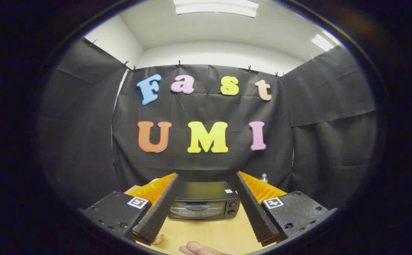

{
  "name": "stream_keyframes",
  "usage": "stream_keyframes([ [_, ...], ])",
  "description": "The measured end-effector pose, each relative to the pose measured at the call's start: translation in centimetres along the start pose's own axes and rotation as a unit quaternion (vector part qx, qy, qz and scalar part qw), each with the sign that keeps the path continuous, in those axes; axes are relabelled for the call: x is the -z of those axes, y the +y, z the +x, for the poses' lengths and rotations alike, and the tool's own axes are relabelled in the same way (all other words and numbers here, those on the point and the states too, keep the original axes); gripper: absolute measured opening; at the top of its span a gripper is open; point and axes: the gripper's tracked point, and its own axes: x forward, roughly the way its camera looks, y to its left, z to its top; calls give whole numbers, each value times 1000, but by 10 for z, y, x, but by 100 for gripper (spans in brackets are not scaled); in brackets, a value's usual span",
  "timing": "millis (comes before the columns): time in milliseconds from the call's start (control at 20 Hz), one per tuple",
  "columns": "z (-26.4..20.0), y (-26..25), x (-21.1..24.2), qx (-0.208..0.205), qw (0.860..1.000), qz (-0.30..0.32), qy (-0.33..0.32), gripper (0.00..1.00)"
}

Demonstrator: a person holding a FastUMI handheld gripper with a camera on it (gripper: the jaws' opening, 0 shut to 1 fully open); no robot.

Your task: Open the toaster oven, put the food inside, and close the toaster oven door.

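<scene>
The gripper hangs above the table with its fingers spread wide and nothing between them. Beyond the fingers, framed in the gap, the oven sits at the back of the table, door shut. At the near edge, by the left finger's base, a small pale piece, perhaps the food, lies beside a hand. Opening looks like the step in hand, not yet begun; the next move calls for reaching the door's handle.
</scene>
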Motion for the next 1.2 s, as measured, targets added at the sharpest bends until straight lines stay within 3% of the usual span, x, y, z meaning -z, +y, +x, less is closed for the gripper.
stream_keyframes([
  [150, -3, 2, -2, -15, 1000, 26, -6, 100],
  [650, 16, 26, 20, -40, 999, 3, 2, 100],
  [1200, 113, 24, 115, -24, 997, 3, 79, 100],
])
